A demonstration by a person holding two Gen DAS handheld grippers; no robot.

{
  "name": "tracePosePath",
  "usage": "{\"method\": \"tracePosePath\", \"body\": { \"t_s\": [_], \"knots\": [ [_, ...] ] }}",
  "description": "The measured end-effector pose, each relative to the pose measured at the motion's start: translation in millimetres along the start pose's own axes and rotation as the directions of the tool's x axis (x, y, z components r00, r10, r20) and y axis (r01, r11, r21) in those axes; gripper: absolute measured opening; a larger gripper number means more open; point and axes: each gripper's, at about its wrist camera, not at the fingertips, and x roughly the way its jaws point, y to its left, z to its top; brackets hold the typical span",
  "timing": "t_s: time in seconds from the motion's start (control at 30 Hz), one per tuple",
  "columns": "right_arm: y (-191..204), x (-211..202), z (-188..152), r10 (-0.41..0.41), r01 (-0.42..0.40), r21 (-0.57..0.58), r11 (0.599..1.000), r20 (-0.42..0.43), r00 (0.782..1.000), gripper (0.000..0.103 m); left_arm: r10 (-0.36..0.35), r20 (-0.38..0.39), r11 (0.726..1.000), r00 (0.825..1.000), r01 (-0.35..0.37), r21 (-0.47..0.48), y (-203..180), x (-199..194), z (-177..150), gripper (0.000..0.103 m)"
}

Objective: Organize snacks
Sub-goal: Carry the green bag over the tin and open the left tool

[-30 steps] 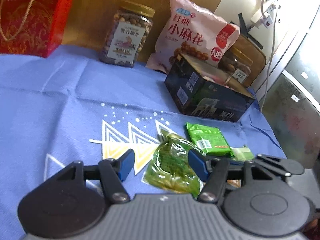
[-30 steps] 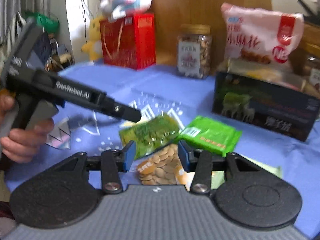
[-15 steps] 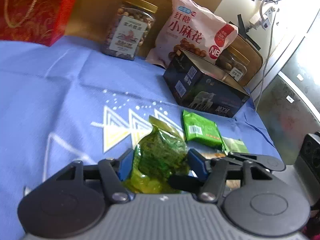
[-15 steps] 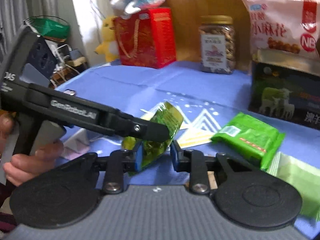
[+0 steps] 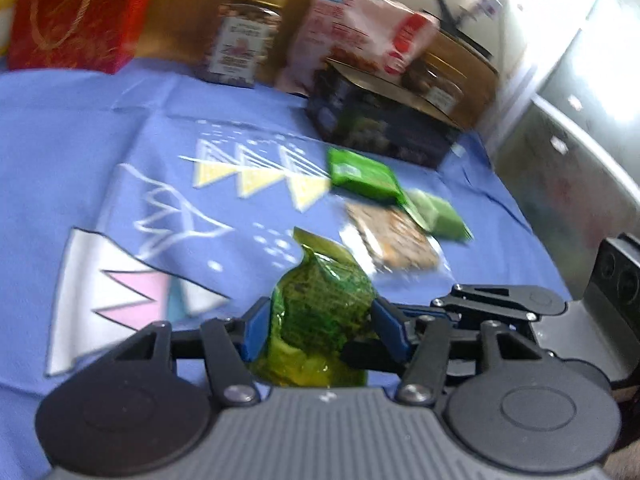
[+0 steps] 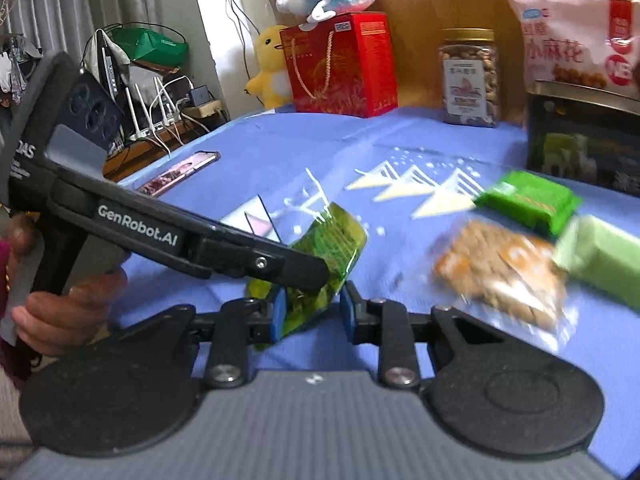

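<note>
Your left gripper (image 5: 316, 330) has the translucent green pouch (image 5: 320, 316) between its blue pads (image 5: 256, 328); both pads press its sides and the jaws are closing on it. Your right gripper (image 6: 310, 312) grasps the same green pouch (image 6: 320, 268) from the other side, its pads (image 6: 277, 316) pinching the lower end. The pouch stands lifted and tilted off the blue cloth, so both sets of jaws are clenched on one pouch.

Ahead of the left jaws and to their left, the blue cloth (image 5: 100, 128) on the tabletop lies bare, giving you wide open room there. Ahead and to the right of both jaws, the room is tighter. The cloth's right edge drops off near a grey cabinet (image 5: 580, 168) on the left jaws' far right. In the right wrist view the tabletop's left edge runs behind your left gripper's arm, with a phone (image 6: 178, 174) lying close to it.

Count of loose snacks ahead of the jaws: one clear packet of brown crackers (image 6: 500, 272), one dark green packet (image 6: 528, 200), one pale green packet (image 6: 596, 260). Farther back stand one dark box (image 6: 580, 148), one pink snack bag (image 6: 572, 40), one nut jar (image 6: 470, 76), a second jar (image 5: 436, 84) behind the box, and one red gift bag (image 6: 344, 72).
</note>
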Motion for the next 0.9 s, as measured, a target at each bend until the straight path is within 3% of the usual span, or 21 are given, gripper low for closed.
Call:
{"method": "tracePosePath", "body": {
  "t_s": [0.3, 0.53, 0.73, 0.8, 0.9],
  "knots": [
    [-24.6, -64.1, -28.5, -0.13, 0.119, 0.121, 0.985, 0.086, 0.988, 0.031, -0.084, -0.08, 0.979, 0.993, 0.097, 0.181, -76.5, 37.1, 6.9, 0.055],
    [-61.7, -115.1, -45.3, -0.297, 0.25, 0.257, 0.934, 0.166, 0.94, 0.032, -0.135, -0.13, 0.925, 0.982, 0.172, 0.338, -143.5, 85.4, 27.0, 0.056],
    [-92.4, -129.8, -55.7, -0.418, 0.357, 0.328, 0.875, 0.139, 0.897, 0.033, -0.133, -0.186, 0.894, 0.973, 0.199, 0.4, -178.3, 132.4, 32.9, 0.058],
    [-97.4, -129.2, -59.9, -0.441, 0.383, 0.328, 0.863, 0.124, 0.889, 0.036, -0.113, -0.2, 0.893, 0.973, 0.188, 0.409, -182.9, 141.9, 30.0, 0.061],
    [-99.0, -128.9, -64.4, -0.428, 0.374, 0.304, 0.876, 0.135, 0.894, 0.04, -0.12, -0.207, 0.891, 0.971, 0.198, 0.409, -182.7, 143.0, 28.1, 0.062]
  ]
}}
